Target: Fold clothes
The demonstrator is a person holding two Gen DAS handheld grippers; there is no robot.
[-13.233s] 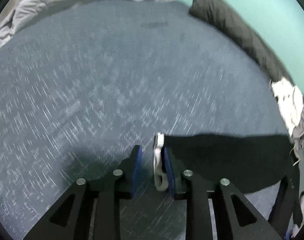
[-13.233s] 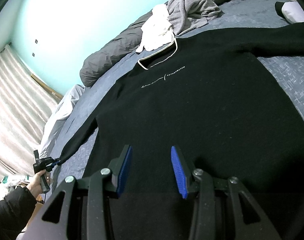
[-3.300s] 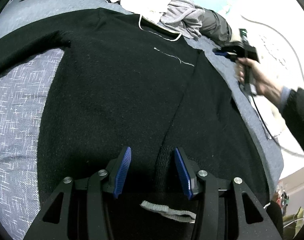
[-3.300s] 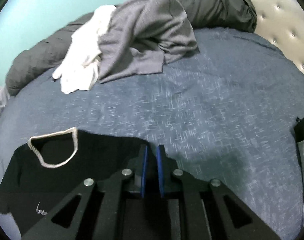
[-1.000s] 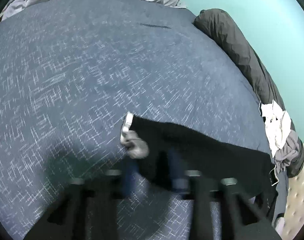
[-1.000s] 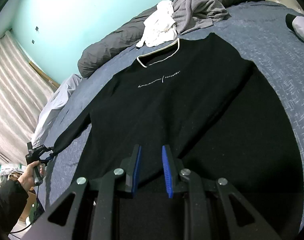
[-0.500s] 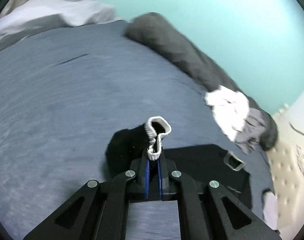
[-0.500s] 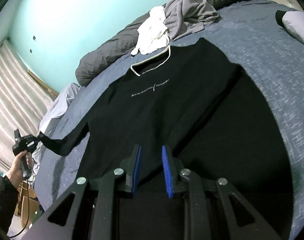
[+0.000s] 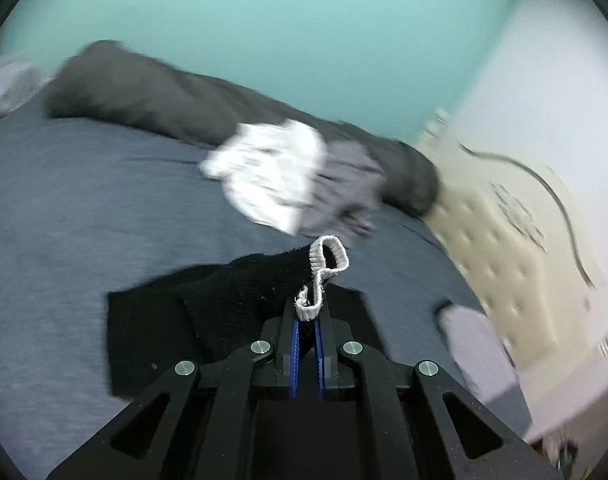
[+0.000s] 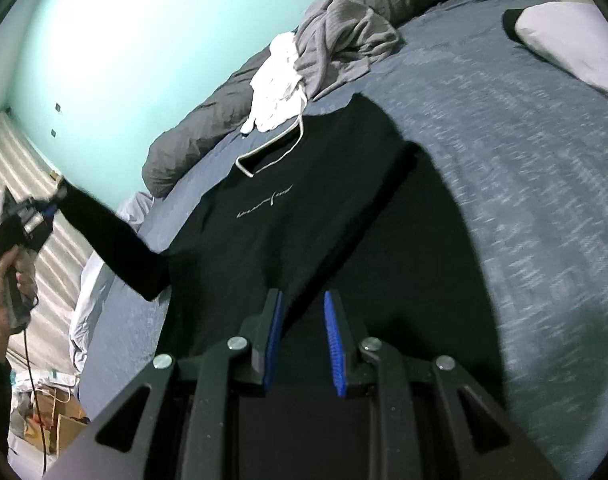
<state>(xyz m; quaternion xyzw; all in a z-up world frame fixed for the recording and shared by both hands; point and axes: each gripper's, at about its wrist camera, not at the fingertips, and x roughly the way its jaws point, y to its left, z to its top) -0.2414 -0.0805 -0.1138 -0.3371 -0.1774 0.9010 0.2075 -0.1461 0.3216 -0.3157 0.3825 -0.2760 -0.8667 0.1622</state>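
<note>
A black sweater [image 10: 304, 200] with a white neckline lies face up on the blue-grey bed [image 10: 523, 200], its right side folded in. My left gripper [image 9: 306, 318] is shut on the white-edged cuff [image 9: 328, 258] of the black sleeve [image 9: 240, 292] and holds it up off the bed. In the right wrist view that left gripper [image 10: 54, 204] is in a hand [image 10: 8, 292] at the far left, with the sleeve [image 10: 112, 240] stretched up to it. My right gripper [image 10: 302, 316] hangs low over the sweater's lower part, jaws a narrow gap apart, nothing pinched.
A white garment [image 10: 280, 88] and a grey garment [image 10: 339, 40] are heaped past the neckline, against a rolled dark grey duvet [image 10: 192, 140]. A pale pillow [image 10: 575, 36] lies at the right, by the padded headboard [image 9: 515, 260]. Cardboard boxes [image 10: 64, 428] stand on the floor at the left.
My left gripper has risen and swung towards the sweater's body with the cuff, lifting the sleeve off the bed. The right gripper has drifted a little over the sweater, its gap unchanged.
</note>
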